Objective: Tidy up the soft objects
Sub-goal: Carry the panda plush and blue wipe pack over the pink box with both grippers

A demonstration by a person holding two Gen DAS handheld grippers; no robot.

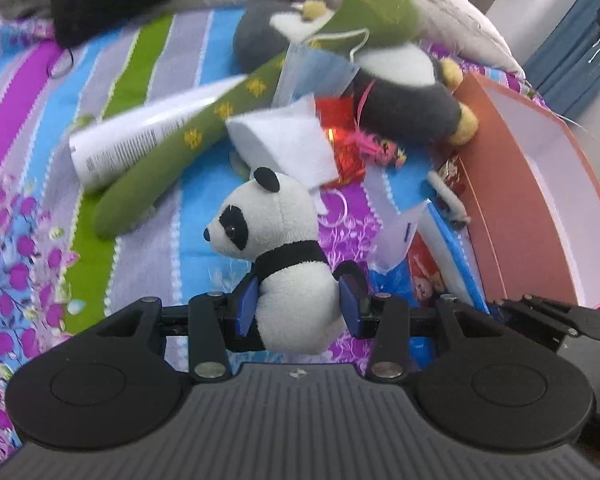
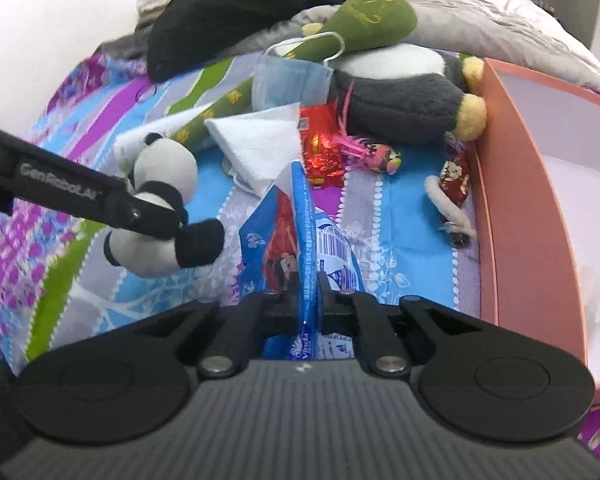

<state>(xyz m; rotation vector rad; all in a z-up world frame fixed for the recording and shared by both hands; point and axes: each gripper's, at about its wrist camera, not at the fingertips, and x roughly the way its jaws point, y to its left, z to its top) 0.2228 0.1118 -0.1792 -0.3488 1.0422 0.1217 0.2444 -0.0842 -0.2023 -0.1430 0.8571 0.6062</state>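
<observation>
Jaws of the left gripper [image 1: 298, 306] were pinched on the body of a small black-and-white plush panda [image 1: 278, 248], its head upright and facing left, lifted clear of the striped purple, blue and green bedspread [image 1: 28, 128]. "GenRobot.AI" read in pale letters along that gripper's arm in the right wrist view. Jaws of the right gripper [image 2: 310, 292] were closed narrow on a thin blue printed plastic packet [image 2: 306, 220] standing on edge; a barcode showed on it, the rest too blurred to read. Beyond the left jaws lay a long green plush stick with yellow marks [image 1: 168, 152], a white tube with fine print [image 1: 140, 136], a blue face mask [image 1: 312, 72] and a large grey-and-white plush toy [image 1: 404, 96]. Right of both jaws stood an open pink cardboard box [image 2: 528, 208], its white inside mostly bare, its near wall just beside the clutter.
</observation>
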